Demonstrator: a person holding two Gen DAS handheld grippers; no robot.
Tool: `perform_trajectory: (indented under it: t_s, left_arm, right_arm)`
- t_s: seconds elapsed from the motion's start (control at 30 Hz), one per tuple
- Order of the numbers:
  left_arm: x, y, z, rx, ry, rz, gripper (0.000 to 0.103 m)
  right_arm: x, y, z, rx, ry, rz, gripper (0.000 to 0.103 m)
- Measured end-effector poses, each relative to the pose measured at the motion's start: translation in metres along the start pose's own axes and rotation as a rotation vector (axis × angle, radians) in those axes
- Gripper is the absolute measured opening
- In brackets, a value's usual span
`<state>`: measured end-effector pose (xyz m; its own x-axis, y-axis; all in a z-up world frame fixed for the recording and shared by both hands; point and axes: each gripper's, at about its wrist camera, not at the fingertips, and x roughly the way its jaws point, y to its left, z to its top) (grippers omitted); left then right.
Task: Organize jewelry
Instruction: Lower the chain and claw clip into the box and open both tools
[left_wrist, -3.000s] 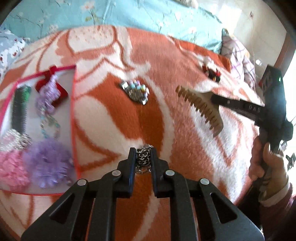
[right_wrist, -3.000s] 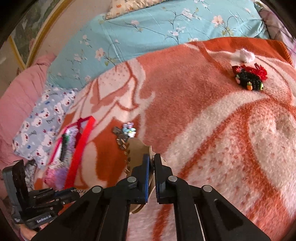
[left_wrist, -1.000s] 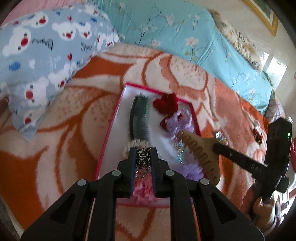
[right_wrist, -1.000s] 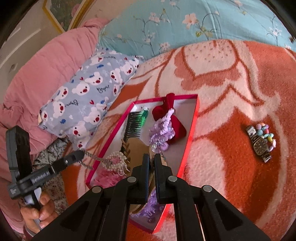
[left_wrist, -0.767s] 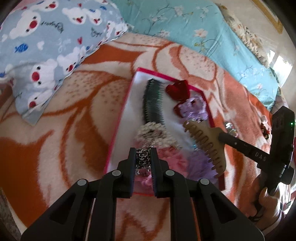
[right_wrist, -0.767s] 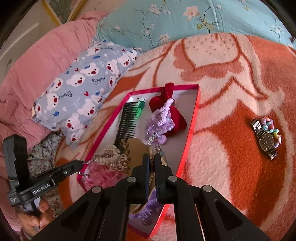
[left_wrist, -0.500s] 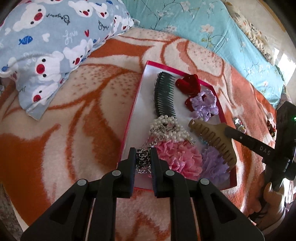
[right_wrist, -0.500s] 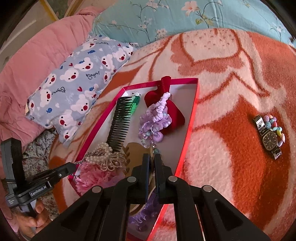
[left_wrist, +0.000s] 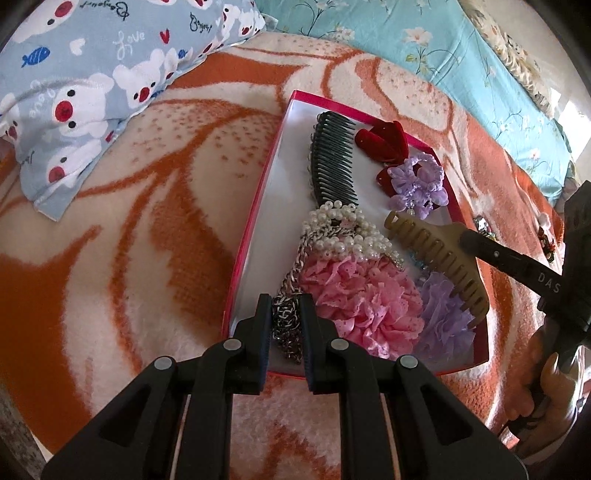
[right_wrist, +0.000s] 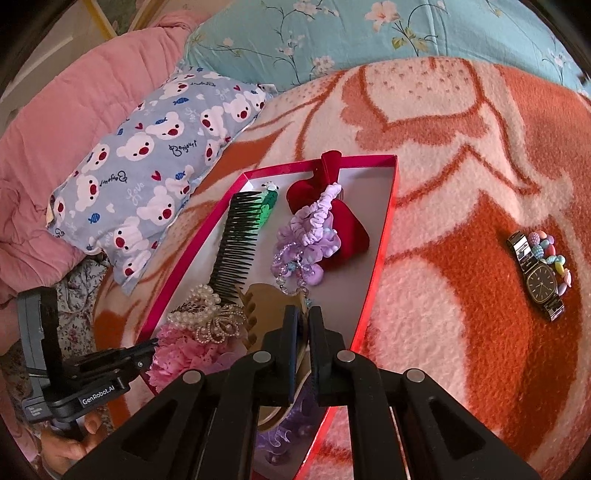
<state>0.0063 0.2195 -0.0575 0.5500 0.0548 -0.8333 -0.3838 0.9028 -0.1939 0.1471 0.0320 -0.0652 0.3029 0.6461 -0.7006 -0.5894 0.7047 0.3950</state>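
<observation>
Over red tray (left_wrist: 255, 206), chain (left_wrist: 286, 325) between left jaws, claw clip (right_wrist: 266, 306) between right

An orange and cream blanket (left_wrist: 129, 229) covers the bed across both views. A blue pillow with bear faces (right_wrist: 147, 155) lies at upper left, touching the blanket's edge. A pink quilt (right_wrist: 55, 122) bunches at far left, and a turquoise floral sheet (right_wrist: 369, 33) fills the top
</observation>
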Motion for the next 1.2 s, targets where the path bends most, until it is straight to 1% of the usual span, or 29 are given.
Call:
perform_trajectory:
  t_s: [0.1,0.23,0.7,0.73,0.77,0.87,1.0,1.07,1.1,1.13,1.17,1.2]
  left_arm:
    - [-0.001,0.000,0.000,0.001,0.003,0.005,0.013]
    - [-0.001,0.000,0.000,0.000,0.004,0.004,0.013]
    - [-0.004,0.000,0.000,0.001,0.008,0.010,0.013]
    - [-0.005,-0.001,0.000,0.001,0.008,0.010,0.014]
    - [-0.005,-0.002,0.000,0.001,0.007,0.012,0.018]
    - [-0.007,-0.003,0.000,0.001,0.005,0.008,0.021]
    - [-0.009,-0.004,0.000,-0.002,0.007,0.000,0.026]
    - [-0.010,-0.004,0.000,-0.003,0.007,-0.006,0.031]
    - [-0.012,-0.005,0.000,-0.001,0.005,-0.008,0.033]
    - [-0.013,-0.007,0.000,0.002,0.001,-0.006,0.038]
    - [-0.015,-0.008,0.000,0.004,-0.004,0.002,0.049]
    - [-0.017,-0.009,0.000,0.007,-0.012,0.008,0.051]
  right_arm:
    - [0.000,0.000,0.000,-0.001,0.001,0.001,0.006]
    - [0.001,0.000,-0.001,-0.004,0.006,0.002,0.010]
    - [-0.002,0.004,0.000,0.001,0.010,0.013,0.012]
    - [-0.003,0.004,0.000,0.000,0.011,0.014,0.013]
    - [-0.003,0.004,0.000,0.000,0.011,0.014,0.017]
    - [-0.005,0.005,0.001,-0.002,0.007,0.017,0.027]
    - [-0.006,0.007,0.000,-0.009,0.008,0.018,0.030]
    - [-0.008,0.008,0.001,-0.009,0.005,0.022,0.039]
    - [-0.009,0.008,0.001,-0.009,0.002,0.024,0.039]
    - [-0.012,0.008,0.001,-0.009,-0.003,0.025,0.040]
    - [-0.014,0.009,0.002,-0.010,-0.007,0.025,0.041]
    - [-0.016,0.009,0.002,-0.010,-0.012,0.025,0.041]
